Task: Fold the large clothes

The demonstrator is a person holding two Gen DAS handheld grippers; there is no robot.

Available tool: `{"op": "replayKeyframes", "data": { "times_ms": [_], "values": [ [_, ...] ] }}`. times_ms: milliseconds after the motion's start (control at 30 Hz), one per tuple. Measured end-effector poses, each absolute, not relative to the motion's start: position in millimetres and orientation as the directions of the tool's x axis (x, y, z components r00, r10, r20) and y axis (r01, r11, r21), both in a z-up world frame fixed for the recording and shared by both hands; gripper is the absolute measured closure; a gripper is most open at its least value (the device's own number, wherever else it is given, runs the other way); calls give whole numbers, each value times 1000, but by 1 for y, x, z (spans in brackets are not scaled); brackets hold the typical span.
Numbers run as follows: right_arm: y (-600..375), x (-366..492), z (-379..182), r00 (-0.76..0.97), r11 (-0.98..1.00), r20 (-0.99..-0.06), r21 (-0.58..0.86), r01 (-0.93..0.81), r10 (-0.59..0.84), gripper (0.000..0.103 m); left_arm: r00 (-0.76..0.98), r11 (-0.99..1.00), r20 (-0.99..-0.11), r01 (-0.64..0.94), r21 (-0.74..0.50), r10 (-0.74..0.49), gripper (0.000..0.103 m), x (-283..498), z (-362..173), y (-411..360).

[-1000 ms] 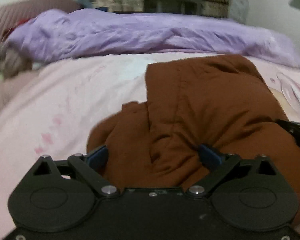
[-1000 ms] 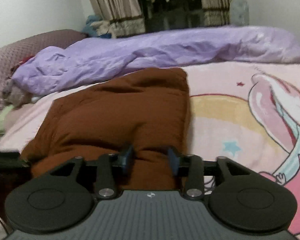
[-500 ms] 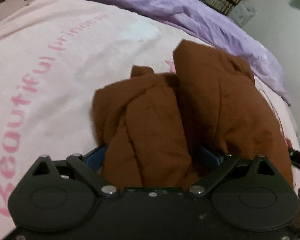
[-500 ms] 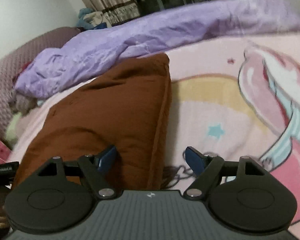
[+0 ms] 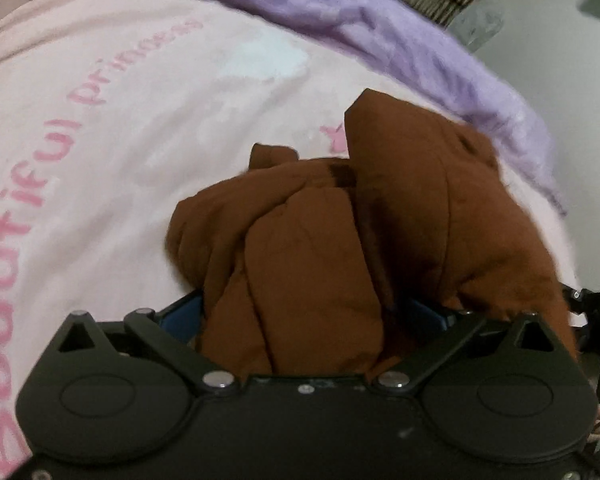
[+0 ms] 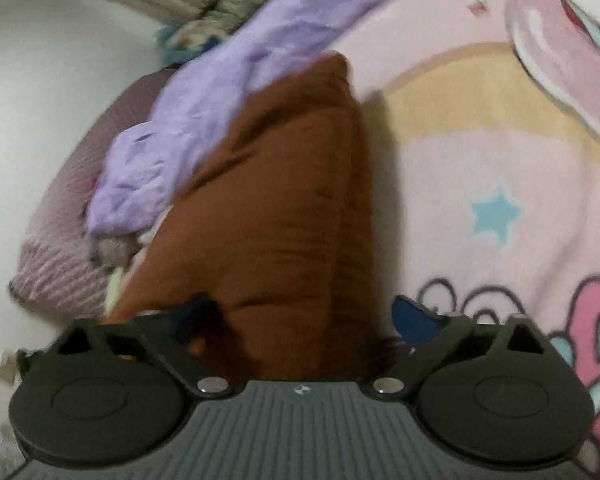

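A folded brown garment [image 5: 340,232] lies on the pink bedsheet [image 5: 100,120]. In the left wrist view my left gripper [image 5: 300,316] is open, its blue pads on either side of the garment's bunched near end, which fills the gap between them. In the right wrist view the same garment [image 6: 292,208] runs away from me as a long folded slab. My right gripper [image 6: 304,316] is open, its wide-apart pads straddling the garment's near right edge. The right wrist view is blurred.
A crumpled lilac duvet [image 5: 380,24] lies along the far side of the bed, also in the right wrist view [image 6: 228,80]. A mauve pillow [image 6: 68,216] sits at the left. The sheet has a cartoon print [image 6: 540,80]. The other gripper shows at the right edge [image 5: 596,300].
My right gripper opened from a narrow grip on the garment's edge to wide apart and tilted. My left gripper stayed open and swung to look down on the garment.
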State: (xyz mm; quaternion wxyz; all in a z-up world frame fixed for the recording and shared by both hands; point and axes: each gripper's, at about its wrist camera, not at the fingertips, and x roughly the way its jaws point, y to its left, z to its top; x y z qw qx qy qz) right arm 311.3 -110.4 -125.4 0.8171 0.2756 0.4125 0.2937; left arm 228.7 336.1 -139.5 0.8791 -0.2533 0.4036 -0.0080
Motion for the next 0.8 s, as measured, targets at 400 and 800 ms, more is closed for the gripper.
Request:
{"op": "replayKeyframes", "data": {
  "times_ms": [400,800],
  "values": [
    [-61,305,-127,505,754,-567,558,-346,651,0,696,899,-685,-135,-417,-214,21,245,-151,323],
    [-99,287,-49,618,771,-467,454,-446,632,54,841,864,-446,47,-502,-305,84,226,-87,281]
  ]
}}
